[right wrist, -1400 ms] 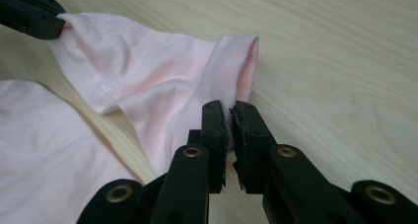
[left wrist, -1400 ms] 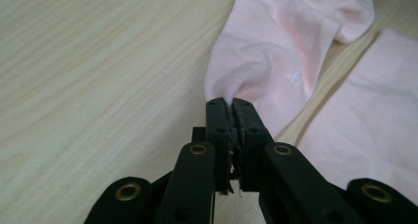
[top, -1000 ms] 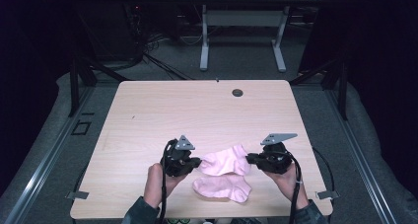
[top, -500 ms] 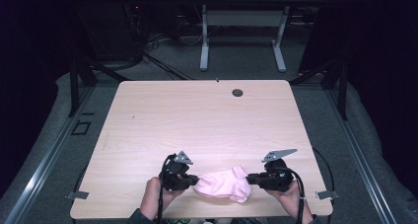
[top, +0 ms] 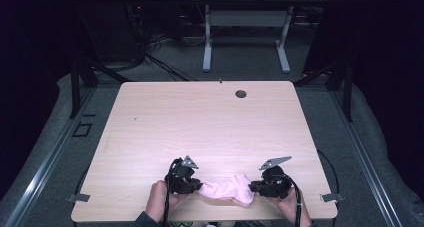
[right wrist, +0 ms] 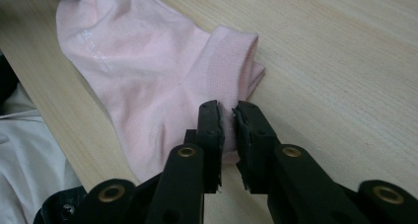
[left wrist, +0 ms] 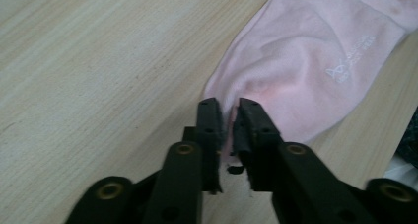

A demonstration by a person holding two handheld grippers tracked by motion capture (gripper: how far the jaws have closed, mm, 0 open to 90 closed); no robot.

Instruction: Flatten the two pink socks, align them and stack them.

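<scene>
Lying near the table's near edge: a pink sock (top: pixel 227 189), stretched left to right between the two grippers, resting on the wood.
Sock detail: a small white printed logo on its side (seen in the left gripper view (left wrist: pixel 315 71)); a ribbed cuff band shows toward the right gripper's end (right wrist: pixel 162 81).
Left gripper (top: pixel 196 186): at the sock's left end, held in the person's left hand (top: pixel 159 202); its jaws are almost closed, with a thin edge of pink fabric pinched between them (left wrist: pixel 229 123).
Right gripper (top: pixel 253 188): at the sock's right end, held in the person's right hand (top: pixel 290 207); its jaws are nearly together, clamping sock fabric just below the cuff (right wrist: pixel 227 123).
Table (top: pixel 200 122): light wood grain, bare across its middle and far part.
Far side of table: a small dark round fitting (top: pixel 241 93), right of centre, well apart from the sock.
Beyond the table: grey floor (top: pixel 60 112) with cables, and the white legs of another table (top: pixel 245 32).
Gripper extras: a grey three-cornered plate tops each one, the right tilted up (cables trail back toward the person).
</scene>
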